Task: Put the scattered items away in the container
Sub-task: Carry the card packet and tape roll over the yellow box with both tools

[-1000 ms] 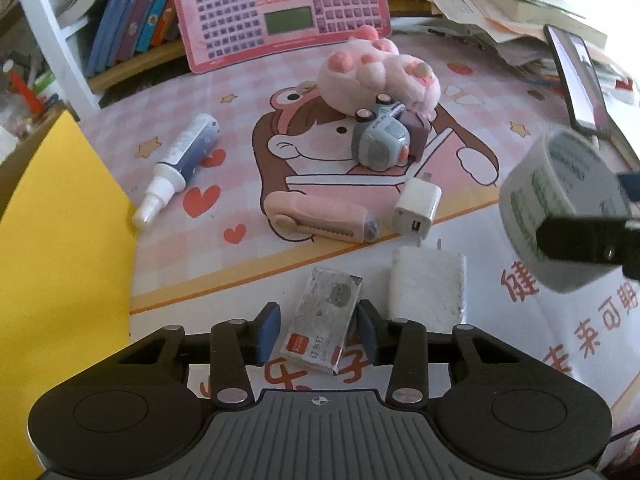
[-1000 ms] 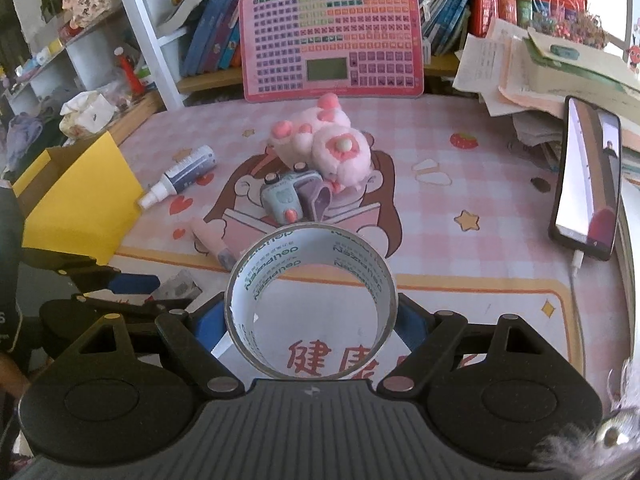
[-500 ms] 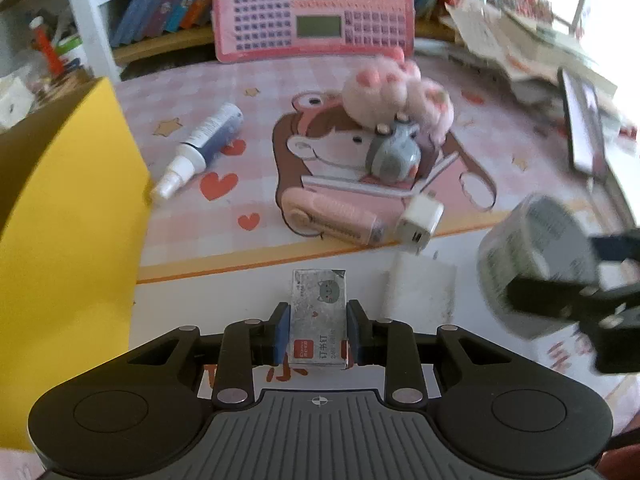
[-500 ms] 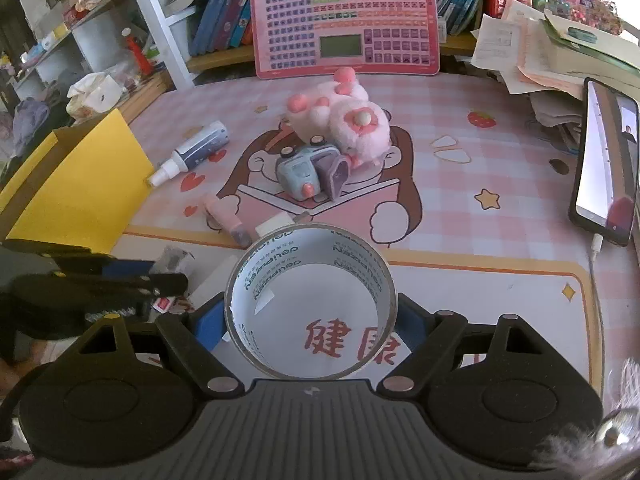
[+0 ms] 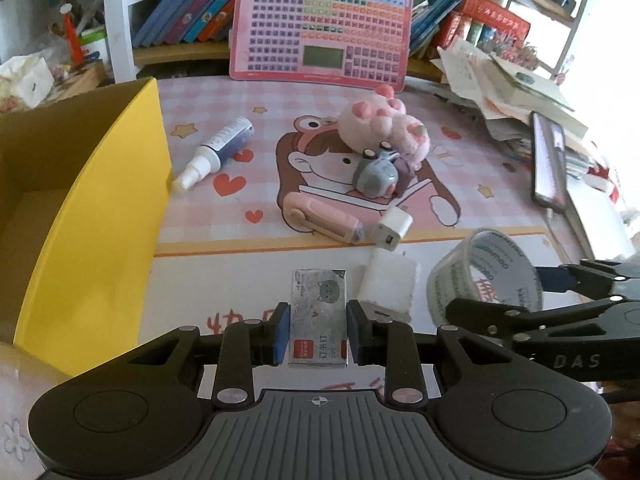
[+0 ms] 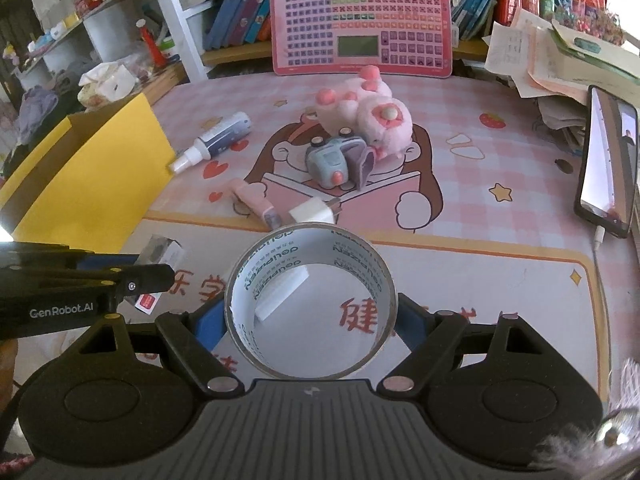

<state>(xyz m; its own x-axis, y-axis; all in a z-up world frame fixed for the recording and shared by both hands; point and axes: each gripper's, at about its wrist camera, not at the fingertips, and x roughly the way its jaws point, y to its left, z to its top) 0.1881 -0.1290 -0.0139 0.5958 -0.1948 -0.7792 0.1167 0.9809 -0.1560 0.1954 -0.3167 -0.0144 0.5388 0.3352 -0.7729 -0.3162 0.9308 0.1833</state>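
Left wrist view: the left gripper has its jaws nearly closed, the blue pads pressed on both long sides of a small silver staple box, which is lifted clear of the worktop. The yellow box, open at the top, stands left of the staple box, well apart from it. Just right of the staple box lies a white block; beyond that, a white charger plug and a pink cutter lie side by side. Farther back from the staple box are a spray bottle, a grey toy car and a pink plush toy touching the car. At the right edge the right gripper carries a tape roll.

Right wrist view: the right gripper has its jaws set wide, clamped on the outer sides of the tape roll, held upright with its hole facing the camera. Left of the tape roll the left gripper reaches in with the staple box. The yellow box stands farther left. A phone lies far right of the tape roll.
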